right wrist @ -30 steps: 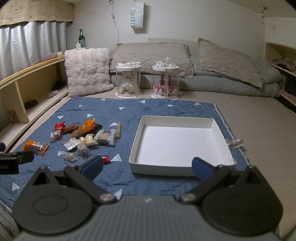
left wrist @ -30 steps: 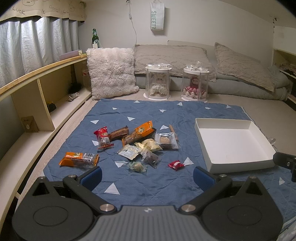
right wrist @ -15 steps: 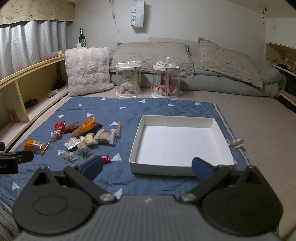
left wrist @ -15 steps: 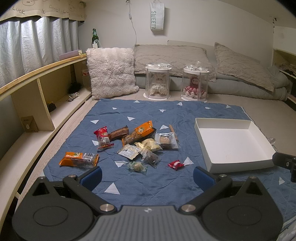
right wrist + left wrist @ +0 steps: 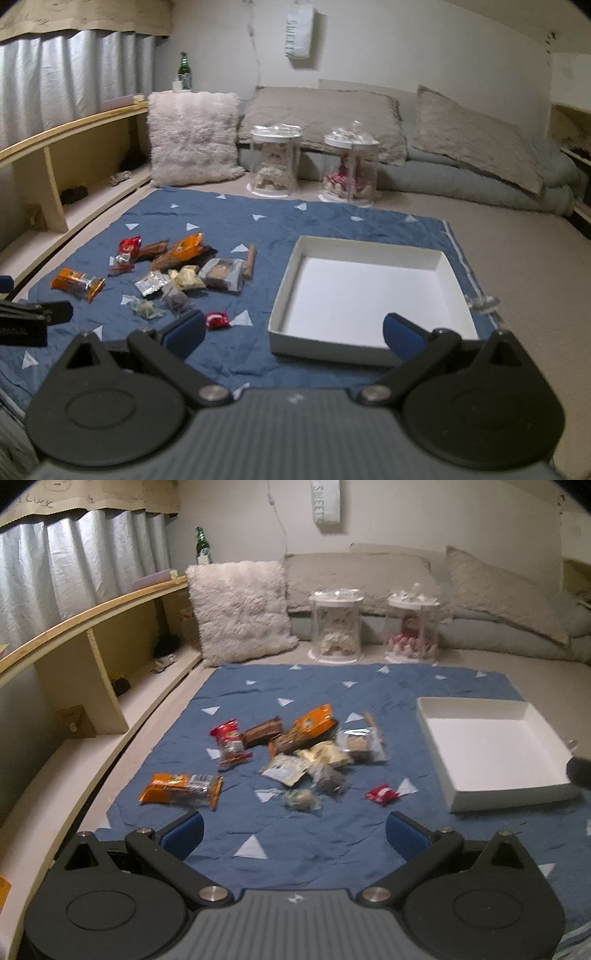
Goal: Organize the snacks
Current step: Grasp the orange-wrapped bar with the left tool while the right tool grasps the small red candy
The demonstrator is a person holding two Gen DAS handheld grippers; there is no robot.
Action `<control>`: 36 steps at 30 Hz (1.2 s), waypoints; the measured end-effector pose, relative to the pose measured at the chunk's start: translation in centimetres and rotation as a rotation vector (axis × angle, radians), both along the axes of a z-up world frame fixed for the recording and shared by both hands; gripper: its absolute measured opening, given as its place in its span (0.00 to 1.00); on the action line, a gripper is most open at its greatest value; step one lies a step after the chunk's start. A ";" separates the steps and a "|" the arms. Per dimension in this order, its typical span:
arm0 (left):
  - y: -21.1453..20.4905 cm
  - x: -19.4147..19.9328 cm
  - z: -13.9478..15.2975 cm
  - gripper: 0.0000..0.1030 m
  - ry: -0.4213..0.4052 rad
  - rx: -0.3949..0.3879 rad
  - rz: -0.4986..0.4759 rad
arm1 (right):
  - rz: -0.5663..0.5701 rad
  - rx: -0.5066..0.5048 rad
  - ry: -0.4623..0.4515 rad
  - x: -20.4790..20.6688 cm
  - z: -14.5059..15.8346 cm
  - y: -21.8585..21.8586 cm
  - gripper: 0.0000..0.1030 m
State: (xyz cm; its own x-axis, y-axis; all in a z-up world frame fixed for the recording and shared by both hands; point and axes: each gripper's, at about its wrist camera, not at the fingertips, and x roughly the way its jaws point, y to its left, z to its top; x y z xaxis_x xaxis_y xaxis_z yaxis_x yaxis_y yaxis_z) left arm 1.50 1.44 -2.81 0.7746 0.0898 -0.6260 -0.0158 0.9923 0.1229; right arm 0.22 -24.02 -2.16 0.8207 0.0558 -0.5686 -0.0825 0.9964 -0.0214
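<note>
While both tongs gape, snacks [image 5: 295,753] lie beside the box [image 5: 491,753].

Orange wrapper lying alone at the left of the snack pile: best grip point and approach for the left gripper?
Judging from its pose, grip the orange wrapper across its narrow width near the middle, coming straight down from above. It lies flat on the blue mat, long axis left to right, apart from the other packets. The left gripper is open and nearest; turn the fingers to span the short side.

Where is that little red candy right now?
The small red candy lies on the blue mat at the near edge of the snack pile, between the pile and the empty white box, apart from both. In the right wrist view it sits just past the gripper's left finger.
</note>
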 end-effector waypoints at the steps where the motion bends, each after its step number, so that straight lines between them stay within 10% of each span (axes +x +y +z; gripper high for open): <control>1: 0.3 0.2 -0.1 1.00 0.006 0.003 0.007 | 0.014 -0.010 -0.006 0.1 0.1 0.3 1.00; 25: 11.1 9.4 -0.9 1.00 0.044 -0.066 0.275 | 0.388 -0.026 0.066 11.4 -5.3 7.0 1.00; 36: 16.1 17.3 -3.0 1.00 0.079 -0.117 0.421 | 0.375 -0.101 0.093 15.4 -8.6 9.1 1.00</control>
State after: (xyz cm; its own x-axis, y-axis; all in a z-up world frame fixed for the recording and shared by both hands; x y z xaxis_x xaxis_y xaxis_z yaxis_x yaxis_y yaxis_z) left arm 18.79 17.51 -5.84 0.6347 0.3124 -0.7067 -0.4168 0.9086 0.0274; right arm 15.59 -14.88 -10.73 0.6986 0.2814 -0.6579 -0.4464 0.8900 -0.0933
